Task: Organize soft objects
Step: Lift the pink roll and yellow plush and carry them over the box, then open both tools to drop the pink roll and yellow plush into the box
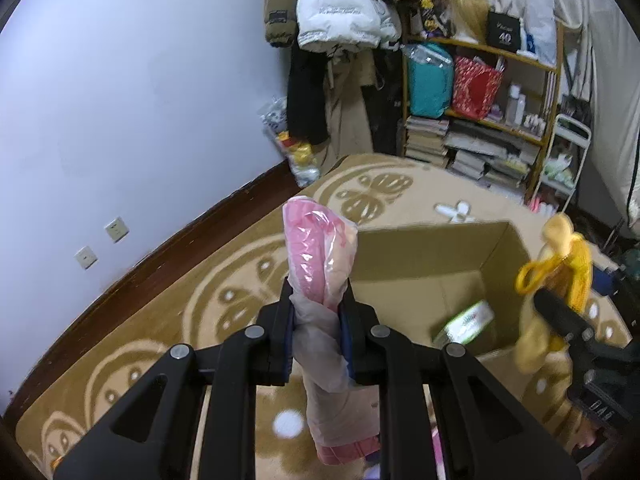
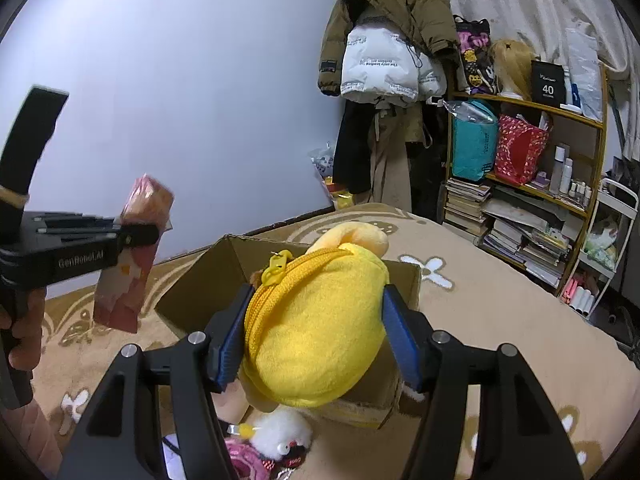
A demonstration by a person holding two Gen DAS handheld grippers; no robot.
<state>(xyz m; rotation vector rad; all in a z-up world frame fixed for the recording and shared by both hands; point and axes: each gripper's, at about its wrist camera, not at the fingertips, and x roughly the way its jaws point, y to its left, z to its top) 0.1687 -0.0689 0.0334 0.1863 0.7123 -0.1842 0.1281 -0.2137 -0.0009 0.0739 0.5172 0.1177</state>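
My left gripper (image 1: 318, 312) was clamped on a pink bagged bundle (image 1: 316, 252); my right gripper (image 2: 316, 320) squeezed a yellow plush pouch (image 2: 316, 320), the cardboard box (image 2: 200, 276) just beyond it.

Your left gripper (image 1: 318, 312) is matte black with silver pivot screws and blue finger pads (image 1: 291, 332). The right gripper (image 2: 316, 328) matches (white "GenRobot.AI" lettering shows at the frame's left edge), its blue pads (image 2: 400, 334) ribbed.
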